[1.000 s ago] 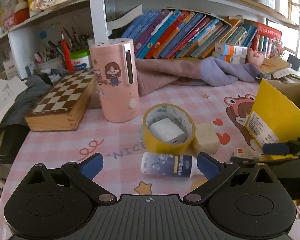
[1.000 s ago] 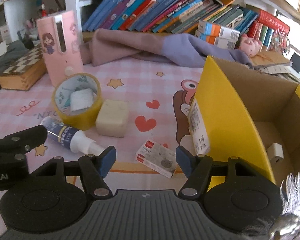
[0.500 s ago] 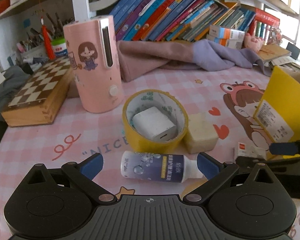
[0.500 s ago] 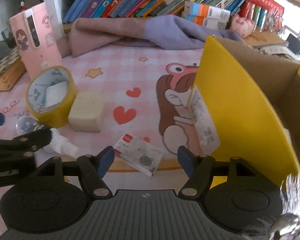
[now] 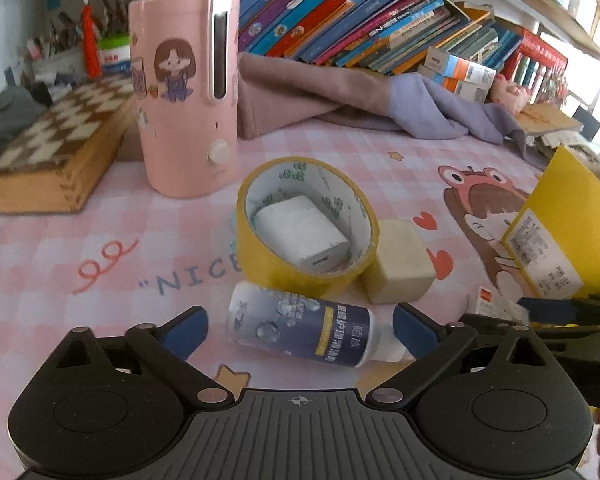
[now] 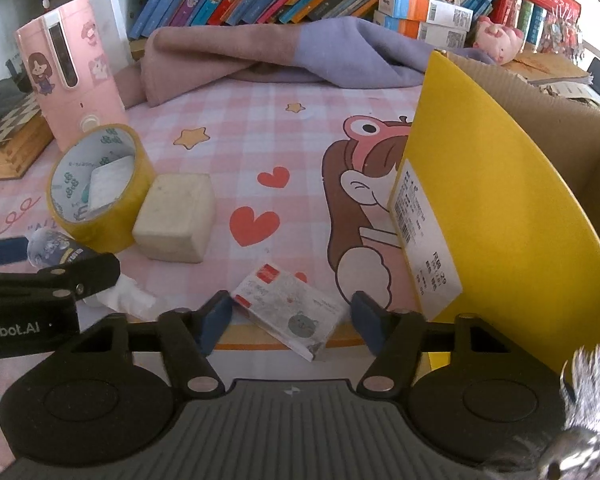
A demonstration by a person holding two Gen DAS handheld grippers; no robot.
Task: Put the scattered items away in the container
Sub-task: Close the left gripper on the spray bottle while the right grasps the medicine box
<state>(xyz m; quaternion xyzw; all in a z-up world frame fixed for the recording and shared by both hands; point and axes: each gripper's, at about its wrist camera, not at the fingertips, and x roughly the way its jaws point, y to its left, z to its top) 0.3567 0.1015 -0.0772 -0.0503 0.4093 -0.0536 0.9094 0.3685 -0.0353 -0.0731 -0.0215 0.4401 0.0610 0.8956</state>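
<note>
Left gripper (image 5: 300, 330) straddles the lying spray bottle (image 5: 300, 330); jaws have just been closing, pads not yet touching it. Right gripper (image 6: 290, 318) brackets the small wrapped packet (image 6: 288, 312), jaws just closing, pads clear of it. Both items lie near the tablecloth's (image 6: 260, 120) front edge. Yellow cardboard box (image 6: 500, 184) stands at the right edge.

Both wrist cameras look steeply down from close above the table (image 5: 100, 248), sharing the tape roll (image 5: 306, 228) between them.

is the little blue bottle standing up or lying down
Lying down: the blue bottle rests on its side on the pink tablecloth, white cap end pointing right.
</note>
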